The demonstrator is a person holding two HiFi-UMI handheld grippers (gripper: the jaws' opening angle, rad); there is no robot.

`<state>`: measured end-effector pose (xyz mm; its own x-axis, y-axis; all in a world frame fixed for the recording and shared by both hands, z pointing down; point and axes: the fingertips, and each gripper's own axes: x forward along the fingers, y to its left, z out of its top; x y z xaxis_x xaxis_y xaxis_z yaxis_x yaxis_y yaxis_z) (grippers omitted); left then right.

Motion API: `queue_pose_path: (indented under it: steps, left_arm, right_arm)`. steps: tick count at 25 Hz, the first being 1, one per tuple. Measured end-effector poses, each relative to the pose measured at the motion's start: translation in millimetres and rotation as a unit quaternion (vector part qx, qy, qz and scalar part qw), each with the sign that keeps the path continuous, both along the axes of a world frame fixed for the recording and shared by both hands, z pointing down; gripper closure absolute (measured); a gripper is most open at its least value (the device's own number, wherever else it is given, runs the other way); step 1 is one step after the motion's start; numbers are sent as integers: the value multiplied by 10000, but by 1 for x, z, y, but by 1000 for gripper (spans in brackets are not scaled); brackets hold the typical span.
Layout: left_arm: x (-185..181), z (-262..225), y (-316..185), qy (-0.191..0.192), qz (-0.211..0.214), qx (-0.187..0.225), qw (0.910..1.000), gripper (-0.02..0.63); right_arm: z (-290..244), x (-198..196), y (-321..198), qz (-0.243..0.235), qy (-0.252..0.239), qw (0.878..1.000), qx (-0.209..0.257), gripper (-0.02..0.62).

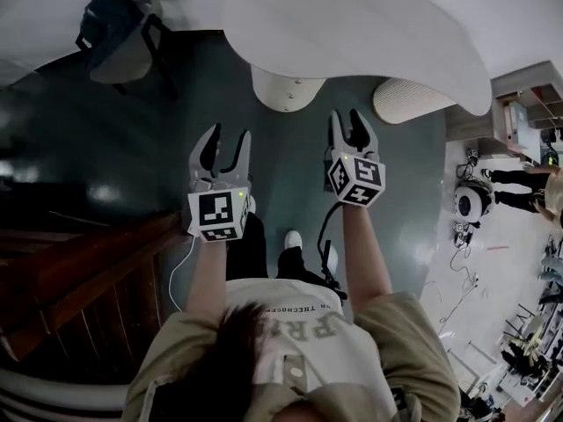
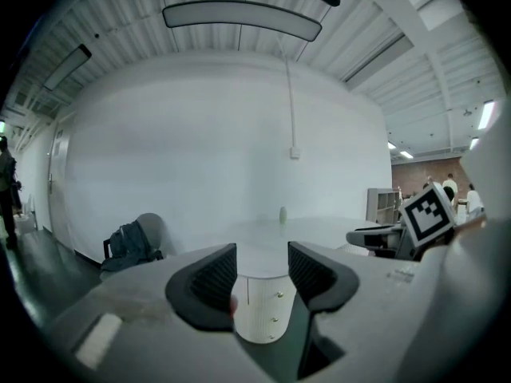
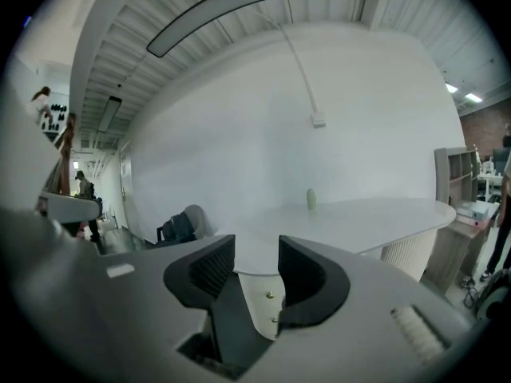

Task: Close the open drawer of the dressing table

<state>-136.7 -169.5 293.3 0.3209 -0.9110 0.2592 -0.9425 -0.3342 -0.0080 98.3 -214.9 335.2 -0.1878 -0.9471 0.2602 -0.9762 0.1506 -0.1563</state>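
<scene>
Head view: two grippers (image 1: 227,141) (image 1: 347,123), one table (image 1: 352,25)

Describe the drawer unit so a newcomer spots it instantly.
Find the big white curved tabletop. Under its near edge, the drawer unit is the smooth rounded pedestal with small knobs, left of the ribbed pedestal.
</scene>
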Motion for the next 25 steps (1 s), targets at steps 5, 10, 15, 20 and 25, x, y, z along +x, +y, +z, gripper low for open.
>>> queue_pose_path:
  steps: [5,10,15,20,25]
  left_arm:
    - [15,-35,8,231,1,241,9994,443]
    - [29,-61,17,292,34,475,9984,495]
    - [39,-83,24,224,81,675,9974,537]
    - [39,-97,32,157,31,824,9965,592]
    - [49,-103,41,91,100,813,9966,598]
  right_arm:
    - [-43,1,26,-223,141,9995,201,422]
    - [-75,3,47,-315,268,9981,448,435]
    - [-97,6,62,-353,333,9969,621,496]
    - [-112,8,75,-377,368,9959,734,518]
    - [-121,22,87,-302,441,9955,784,560]
